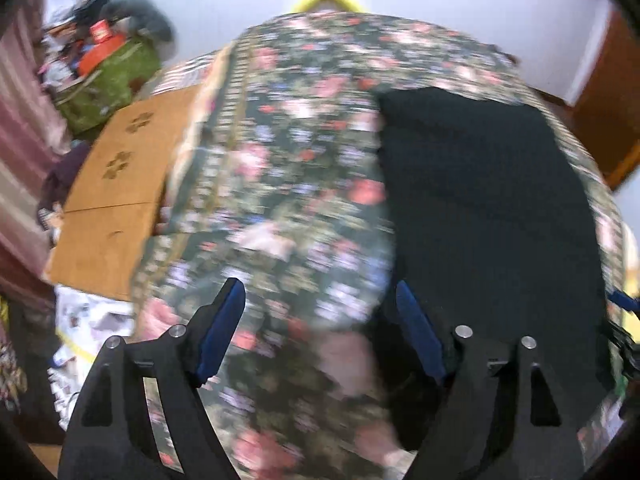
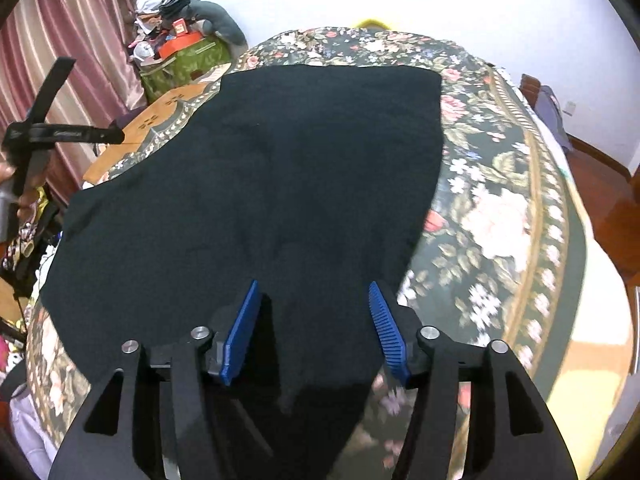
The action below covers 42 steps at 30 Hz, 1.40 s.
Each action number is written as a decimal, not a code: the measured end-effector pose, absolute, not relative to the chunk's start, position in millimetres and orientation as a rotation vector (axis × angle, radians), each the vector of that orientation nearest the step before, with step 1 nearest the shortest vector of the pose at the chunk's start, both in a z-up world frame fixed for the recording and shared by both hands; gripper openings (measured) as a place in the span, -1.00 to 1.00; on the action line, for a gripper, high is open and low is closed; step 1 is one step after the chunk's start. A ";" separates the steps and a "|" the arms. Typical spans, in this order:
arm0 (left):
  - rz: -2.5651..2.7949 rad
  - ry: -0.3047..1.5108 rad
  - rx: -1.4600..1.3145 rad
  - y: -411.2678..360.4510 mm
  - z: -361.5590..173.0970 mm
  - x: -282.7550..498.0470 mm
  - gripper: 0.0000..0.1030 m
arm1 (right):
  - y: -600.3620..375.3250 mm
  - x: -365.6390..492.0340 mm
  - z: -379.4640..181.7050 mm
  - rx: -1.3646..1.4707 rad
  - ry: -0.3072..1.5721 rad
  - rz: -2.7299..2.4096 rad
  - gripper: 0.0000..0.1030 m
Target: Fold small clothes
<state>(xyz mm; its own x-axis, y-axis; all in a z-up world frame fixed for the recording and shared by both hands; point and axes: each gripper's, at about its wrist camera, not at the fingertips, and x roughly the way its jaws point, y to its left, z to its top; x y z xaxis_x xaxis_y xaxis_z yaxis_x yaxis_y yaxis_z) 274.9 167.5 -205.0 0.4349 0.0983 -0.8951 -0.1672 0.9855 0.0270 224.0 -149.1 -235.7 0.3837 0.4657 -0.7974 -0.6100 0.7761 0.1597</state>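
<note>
A black garment (image 2: 300, 160) lies spread flat on a floral bedcover (image 2: 500, 208). My right gripper (image 2: 313, 283) hangs over the garment's near edge, jaws apart. A raised crease of the cloth lies between the blue pads (image 2: 240, 332), which do not press on it. In the blurred left wrist view my left gripper (image 1: 318, 286) stands wide open above the floral bedcover (image 1: 280, 160). Nothing is between its fingers. Its right pad sits at the left edge of the black garment (image 1: 480, 200). The left tool's black frame (image 2: 60, 132) shows at the far left of the right wrist view.
A low wooden board (image 1: 120, 184) adjoins the bed's left side. Behind it a green bag (image 2: 188, 60) is piled with clutter. A striped pink curtain (image 2: 80, 20) hangs at the left. Wooden floor (image 2: 600, 184) runs along the right. A yellow object (image 2: 370, 22) peeks over the bed's far edge.
</note>
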 end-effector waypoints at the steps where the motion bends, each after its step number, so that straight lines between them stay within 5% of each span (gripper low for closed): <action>1: 0.128 1.107 -0.064 153.9 -203.9 271.9 0.51 | -151.7 222.4 -233.9 -0.175 0.956 0.686 0.07; 12: 0.102 1.139 0.015 117.4 -235.0 226.1 0.75 | -176.9 201.0 -234.4 -0.131 1.006 0.659 0.24; 24: 0.117 1.087 -0.085 138.1 -196.6 173.3 0.75 | -197.6 189.1 -230.3 -0.087 1.010 0.636 0.24; 36: -0.006 1.159 -0.255 110.4 -232.2 189.0 0.75 | -189.4 193.7 -263.6 0.027 1.100 0.668 0.25; 42: -0.044 1.127 -0.286 109.4 -238.3 198.2 0.41 | -180.2 193.5 -264.7 0.022 1.093 0.700 0.05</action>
